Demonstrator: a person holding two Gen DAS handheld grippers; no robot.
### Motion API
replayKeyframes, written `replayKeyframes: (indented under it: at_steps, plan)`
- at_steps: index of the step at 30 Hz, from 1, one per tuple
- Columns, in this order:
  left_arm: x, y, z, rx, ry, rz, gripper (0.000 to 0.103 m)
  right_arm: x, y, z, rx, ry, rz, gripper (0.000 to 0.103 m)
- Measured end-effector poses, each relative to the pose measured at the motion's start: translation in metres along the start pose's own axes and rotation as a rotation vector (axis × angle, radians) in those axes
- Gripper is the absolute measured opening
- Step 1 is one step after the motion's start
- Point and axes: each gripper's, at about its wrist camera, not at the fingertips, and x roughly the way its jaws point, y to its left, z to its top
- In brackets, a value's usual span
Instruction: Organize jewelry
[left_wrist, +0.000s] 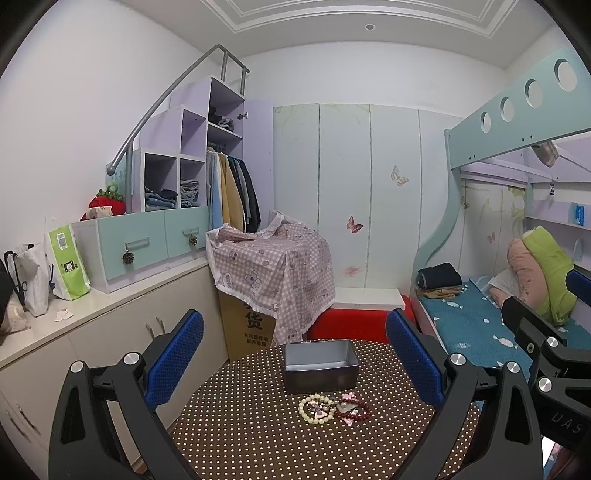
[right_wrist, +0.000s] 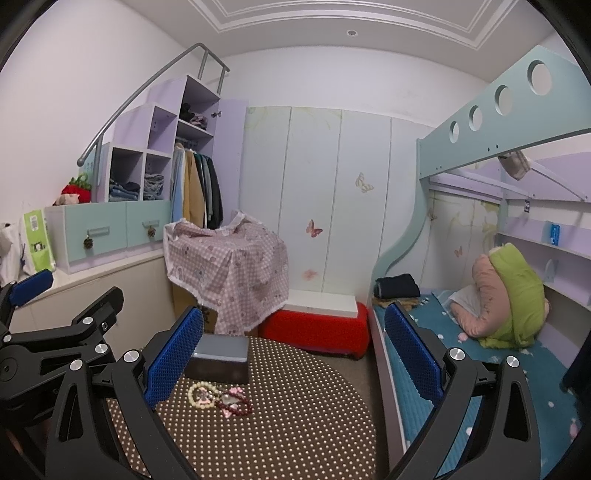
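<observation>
Nearby: grey tin behind bracelets | both tongs spread

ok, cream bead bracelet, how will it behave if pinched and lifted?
The cream bracelet is a strung loop, so probably floppy, drooping from the pinch. Round glossy beads may slip. It overlaps the red bracelet, so that may drag along.

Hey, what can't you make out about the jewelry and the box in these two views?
- Jewelry pile, left wrist view: pieces overlap and are too small to count or tell clasps.
- Cream bracelet, right wrist view: the pink charm lies over its middle.
- Box, right wrist view: interior unseen from this low angle, and the right gripper's left pad covers its left end.
- Table, both views: near edge cut off by the frame.
</observation>
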Motion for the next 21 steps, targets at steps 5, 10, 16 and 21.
replayKeyframes:
  at_steps: [5, 10, 16, 21]
  plan:
    - [-0.0012, 0.0020, -0.0009, -0.002, 0.001, -0.001, 0.096, 0.0007, 0.0003, 0.0013, 0.001, 0.002, -0.001, 0.095]
    - [-0.0024, 0.0023, 0.0006, 0.001, 0.000, -0.001, 0.096, 0.0000, -0.0003, 0.0013, 0.001, 0.002, -0.001, 0.095]
    - [-0.0006, 0.0023, 0.0013, -0.001, 0.000, -0.001, 0.096, 0.0020, -0.0014, 0.0026, 0.002, 0.000, -0.001, 0.095]
    - [-0.0018, 0.0044, 0.0022, -0.002, 0.002, -0.001, 0.096, 0.0016, -0.0017, 0.0014, 0.002, -0.001, -0.002, 0.095]
